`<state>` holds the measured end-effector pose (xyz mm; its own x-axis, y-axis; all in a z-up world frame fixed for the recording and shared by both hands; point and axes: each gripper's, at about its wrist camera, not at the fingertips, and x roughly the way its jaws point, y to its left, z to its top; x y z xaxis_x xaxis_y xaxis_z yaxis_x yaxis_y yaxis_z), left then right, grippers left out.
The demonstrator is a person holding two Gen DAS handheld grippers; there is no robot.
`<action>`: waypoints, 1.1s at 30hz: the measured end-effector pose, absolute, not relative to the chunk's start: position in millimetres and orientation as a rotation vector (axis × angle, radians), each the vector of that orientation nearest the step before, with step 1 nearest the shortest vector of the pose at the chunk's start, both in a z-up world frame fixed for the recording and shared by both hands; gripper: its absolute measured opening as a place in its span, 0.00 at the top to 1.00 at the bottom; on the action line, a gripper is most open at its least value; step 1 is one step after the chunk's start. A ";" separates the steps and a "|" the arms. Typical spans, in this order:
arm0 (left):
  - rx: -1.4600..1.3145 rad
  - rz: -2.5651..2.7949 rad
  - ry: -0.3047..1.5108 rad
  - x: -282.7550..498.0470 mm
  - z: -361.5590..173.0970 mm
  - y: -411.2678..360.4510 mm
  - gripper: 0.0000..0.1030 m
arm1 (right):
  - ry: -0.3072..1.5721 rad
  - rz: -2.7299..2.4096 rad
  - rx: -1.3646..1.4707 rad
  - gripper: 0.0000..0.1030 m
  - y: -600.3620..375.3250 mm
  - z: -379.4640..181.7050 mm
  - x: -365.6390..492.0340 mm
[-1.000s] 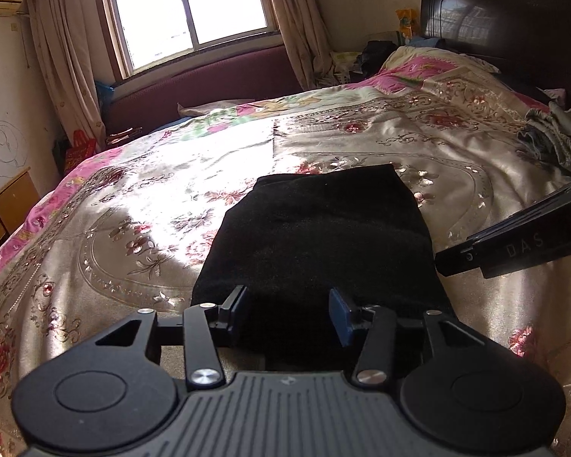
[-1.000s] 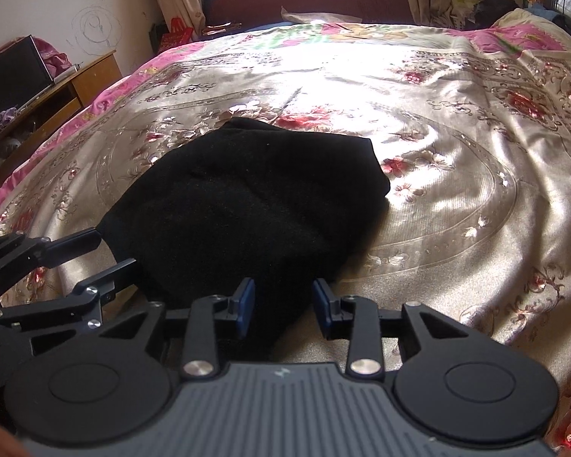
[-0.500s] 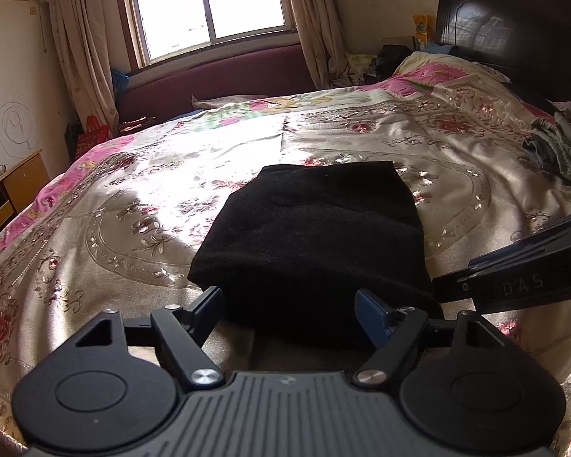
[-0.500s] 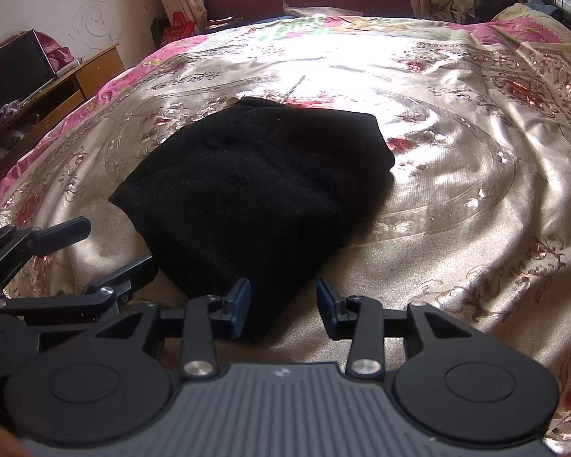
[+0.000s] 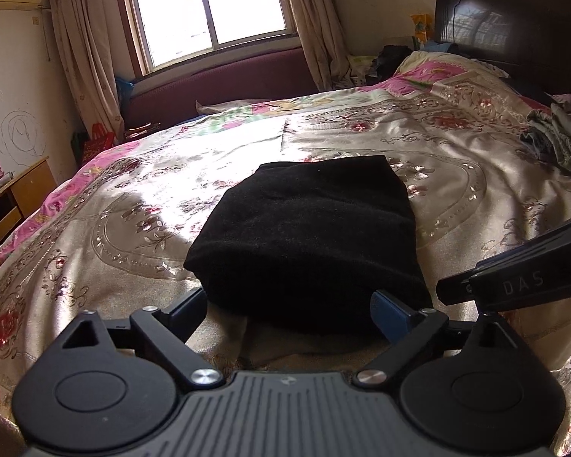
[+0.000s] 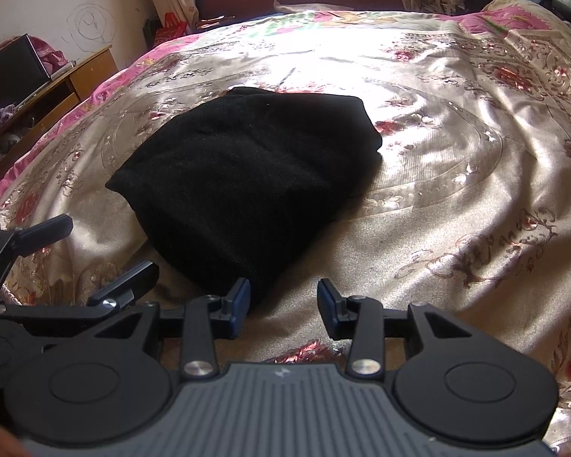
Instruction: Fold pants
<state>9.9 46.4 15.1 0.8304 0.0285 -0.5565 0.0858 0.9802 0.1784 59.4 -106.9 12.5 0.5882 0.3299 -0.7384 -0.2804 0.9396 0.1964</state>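
1. Black pants lie folded in a compact bundle mid-bed; we judge folding nearly done.
2. Our left gripper has just been opening, jaws wide and empty; right gripper part-open, empty.
3. Next, we tidy or withdraw.

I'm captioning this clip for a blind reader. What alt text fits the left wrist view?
Folded black pants lie on a shiny floral bedspread, just ahead of the left gripper, whose jaws have just been opening and now stand wide, holding nothing. The right gripper reaches in from the right edge; behind the bed are a window, curtains and a dark headboard.
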 end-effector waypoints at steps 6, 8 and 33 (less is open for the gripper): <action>0.159 -0.019 0.631 9.5 6.0 50.9 0.00 | 0.873 0.352 0.065 0.60 -108.5 9.0 53.7; 0.163 -0.012 0.643 7.2 1.6 51.5 0.00 | 0.876 0.349 0.068 0.59 -109.5 7.0 52.1; 0.195 -0.031 0.599 103.3 25.4 84.7 0.00 | 0.909 0.343 0.251 0.49 -116.8 -1.0 156.8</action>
<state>103.3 84.7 25.4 0.8258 0.0275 -0.5633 0.0857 0.9811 0.1737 156.8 -116.8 -1.0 0.5663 0.3931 -0.7244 -0.1837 0.9170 0.3540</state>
